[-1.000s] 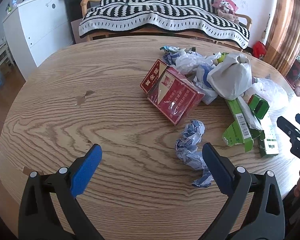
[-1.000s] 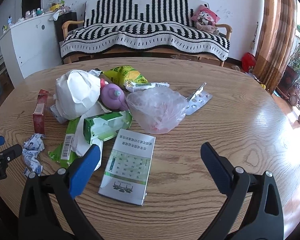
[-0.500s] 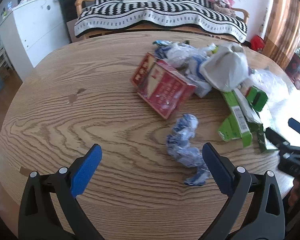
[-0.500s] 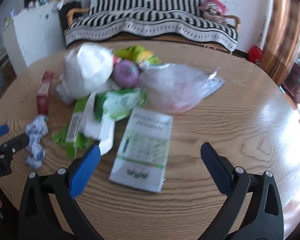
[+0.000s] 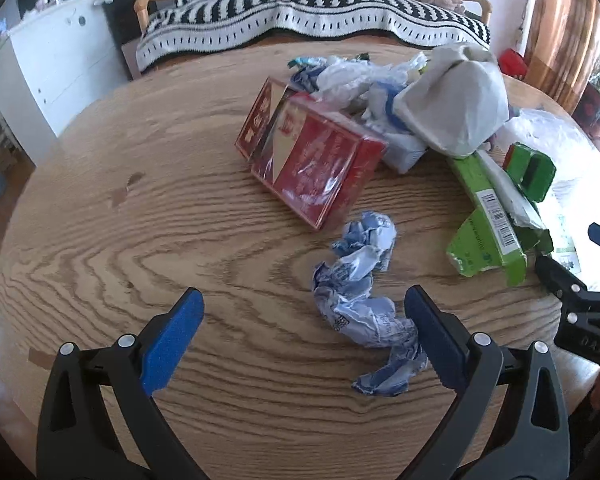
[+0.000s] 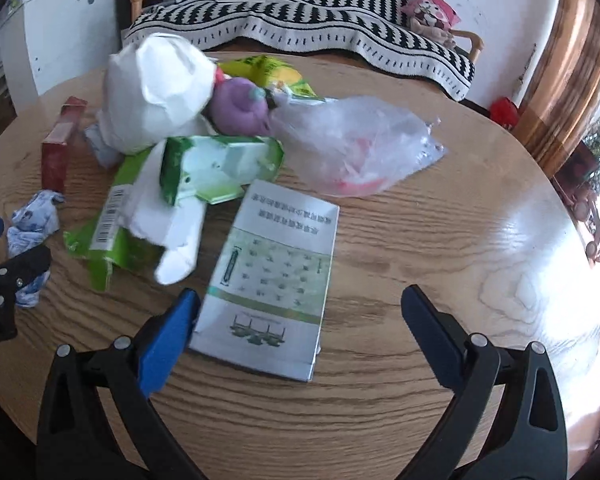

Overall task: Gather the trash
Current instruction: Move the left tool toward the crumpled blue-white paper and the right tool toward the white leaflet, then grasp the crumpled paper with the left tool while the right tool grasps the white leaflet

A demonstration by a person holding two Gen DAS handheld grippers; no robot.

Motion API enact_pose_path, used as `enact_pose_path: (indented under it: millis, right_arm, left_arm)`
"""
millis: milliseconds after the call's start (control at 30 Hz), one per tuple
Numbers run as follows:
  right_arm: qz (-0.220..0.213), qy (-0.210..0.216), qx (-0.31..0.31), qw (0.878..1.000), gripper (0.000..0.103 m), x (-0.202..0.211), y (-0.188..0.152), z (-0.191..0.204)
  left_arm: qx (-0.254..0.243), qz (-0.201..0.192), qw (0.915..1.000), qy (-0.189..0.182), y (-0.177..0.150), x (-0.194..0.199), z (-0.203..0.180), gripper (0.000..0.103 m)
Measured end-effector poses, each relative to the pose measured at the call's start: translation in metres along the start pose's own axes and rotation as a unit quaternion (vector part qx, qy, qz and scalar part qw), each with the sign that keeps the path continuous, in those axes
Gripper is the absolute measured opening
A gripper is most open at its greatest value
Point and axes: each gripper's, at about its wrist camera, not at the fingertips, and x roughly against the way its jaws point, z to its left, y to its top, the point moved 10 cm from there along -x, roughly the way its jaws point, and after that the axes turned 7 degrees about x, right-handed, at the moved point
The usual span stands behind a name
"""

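Grippers (image 5: 304, 334) (image 6: 300, 330) gape above crumpled wrapper (image 5: 366, 300), booklet (image 6: 272, 280).

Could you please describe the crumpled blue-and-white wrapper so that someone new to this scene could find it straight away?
Start at the round wooden table and find the red box at the near edge of the trash pile. Just in front of it, apart from the heap, lies the crumpled blue-and-white wrapper. It alone is twisted into a long printed wad.

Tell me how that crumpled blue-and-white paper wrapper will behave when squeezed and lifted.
The crumpled blue-and-white paper wrapper looks thin and airy, so probably very light. Its creased folds suggest it will crush further between the fingers of the open left hand-held gripper. Its long, twisted shape may leave the loose ends drooping.
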Motion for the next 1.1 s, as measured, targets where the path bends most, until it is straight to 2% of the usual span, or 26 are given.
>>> enact_pose_path:
  millis: [67,200,300,433,500,533,567,633,700,833,933,1100]
  right_arm:
    - [0.0,0.005,-0.01,1.0,0.097,-0.003,0.001,-0.005]
    - [0.002,0.04,-0.053,0.998,0.098,-0.013,0.002,-0.015]
    - [-0.007,0.04,-0.044,0.998,0.098,-0.015,0.003,-0.016]
    - [-0.006,0.052,-0.033,0.998,0.098,-0.019,0.004,-0.018]
    - [0.002,0.069,-0.022,0.997,0.096,-0.017,0.005,-0.015]
    - [-0.01,0.074,-0.015,0.997,0.081,-0.012,0.008,-0.016]
    - [-0.012,0.077,-0.018,0.997,0.058,-0.008,0.009,-0.015]
    - [-0.011,0.093,-0.028,0.995,0.057,-0.01,0.011,-0.017]
    - [-0.015,0.128,-0.043,0.991,0.057,-0.007,0.013,-0.012]
    - [-0.056,0.137,-0.068,0.987,0.057,0.017,0.028,-0.022]
    - [-0.085,0.149,-0.1,0.98,0.057,0.025,0.041,-0.038]
    - [-0.096,0.196,-0.131,0.967,0.057,0.029,0.043,-0.048]
  left_arm:
    - [0.006,0.003,1.0,-0.006,0.0,-0.001,0.002,0.098]
    - [0.005,0.002,0.9999,-0.011,0.0,-0.004,0.005,0.098]
    - [-0.004,-0.004,1.0,-0.006,0.001,-0.006,0.004,0.098]
    - [-0.026,-0.046,0.9983,-0.025,0.003,-0.004,-0.001,0.098]
    - [-0.027,-0.044,0.9984,-0.024,0.002,-0.004,-0.001,0.098]
    - [-0.031,-0.042,0.9982,-0.029,0.001,-0.003,-0.002,0.098]
    - [-0.035,-0.041,0.998,-0.033,0.0,-0.003,-0.004,0.097]
    - [-0.045,-0.052,0.9968,-0.041,-0.001,0.002,-0.01,0.078]
    - [-0.057,-0.06,0.9956,-0.043,-0.005,0.01,-0.02,0.033]
    - [-0.054,-0.049,0.9943,-0.077,-0.008,0.015,-0.037,0.032]
    - [-0.071,-0.074,0.9913,-0.082,-0.003,0.026,-0.054,0.032]
    - [-0.085,-0.116,0.9859,-0.085,0.007,0.055,-0.075,0.032]
